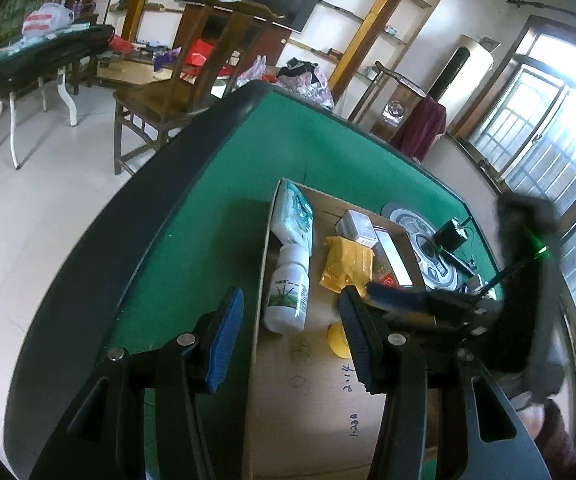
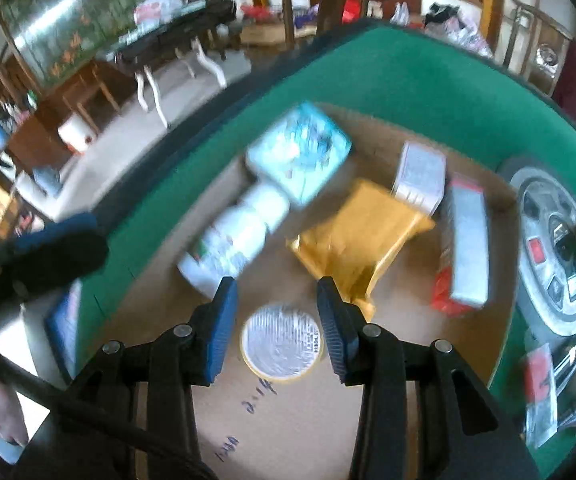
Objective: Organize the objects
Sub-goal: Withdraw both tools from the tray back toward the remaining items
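Left wrist view: left gripper over the near edge of the green counter, jaws apart, nothing between the pads. Ahead lies a flat cardboard sheet with pen marks on it. On the sheet: a white bottle on its side, a tissue pack just beyond its cap, a yellow pouch to the right, a small box past the pouch, and a long red-ended box along the sheet's right edge. A yellow-rimmed tin peeks out beside the right finger. The right gripper reaches in from the right, low over the sheet. A round grey control panel sits in the counter past the sheet.

Right wrist view, blurred: right gripper points down at the sheet, jaws apart, pads either side of the tin but above it, not touching. Bottle, tissue pack, pouch, small box and long box fan out beyond. The left gripper shows at the left edge, its jaws not readable here.
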### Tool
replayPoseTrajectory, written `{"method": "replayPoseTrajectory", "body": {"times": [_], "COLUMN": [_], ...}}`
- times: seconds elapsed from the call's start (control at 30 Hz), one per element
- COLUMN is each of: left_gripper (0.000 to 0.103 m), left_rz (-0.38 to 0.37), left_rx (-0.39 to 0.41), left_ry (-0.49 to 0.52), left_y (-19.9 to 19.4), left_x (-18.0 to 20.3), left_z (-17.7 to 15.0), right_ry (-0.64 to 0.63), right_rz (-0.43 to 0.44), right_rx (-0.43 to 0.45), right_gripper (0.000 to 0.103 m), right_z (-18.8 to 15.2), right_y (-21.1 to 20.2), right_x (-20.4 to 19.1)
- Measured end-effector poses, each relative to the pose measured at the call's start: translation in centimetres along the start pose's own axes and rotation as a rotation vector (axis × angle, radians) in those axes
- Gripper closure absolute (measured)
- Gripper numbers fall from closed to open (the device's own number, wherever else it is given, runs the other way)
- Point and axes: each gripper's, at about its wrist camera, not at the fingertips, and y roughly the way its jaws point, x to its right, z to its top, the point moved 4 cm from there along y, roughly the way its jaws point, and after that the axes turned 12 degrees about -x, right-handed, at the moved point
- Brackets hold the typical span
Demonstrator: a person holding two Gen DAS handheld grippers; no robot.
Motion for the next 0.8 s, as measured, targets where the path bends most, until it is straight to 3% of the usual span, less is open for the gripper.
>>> {"method": "replayPoseTrajectory", "body": {"times": [0.13,0.23,0.5,0.63,0.8], "left_gripper": [0.051,0.051,0.051,0.051,0.051], "left_rz": [0.017,-0.004,-0.156,-0.095,-0.062], "left_rx": [-0.001,-0.050,-0.261,-0.332,-0.300], "left_ry": [0.033,0.080,0.259,0.256,0.203], "left_y": [-0.1,1.0,4.7,7.7,9.2], "left_x": [0.9,2.6,9.2,9.9,9.4], "left_z": [-0.4,-1.4,-5.7,-5.8,-3.7], "right_ry": [0.058,0.097,0.244,0.299,0.323], "right_rz": [-0.010,-0.080,-0.102,-0.067,-0.056], "right_rx": [0.097,0.164,0.169,0.176,0.204], "right_gripper": [0.059,0.038,0.037,0.037,0.037], "right_z": [-0.8,-2.6,-6.7,-8.2,-9.6], "right_y": [-3.9,-6.8,-8.9,-9.3,-10.4], "right_x": [1.6,3.8,9.3,11.0,12.2]}}
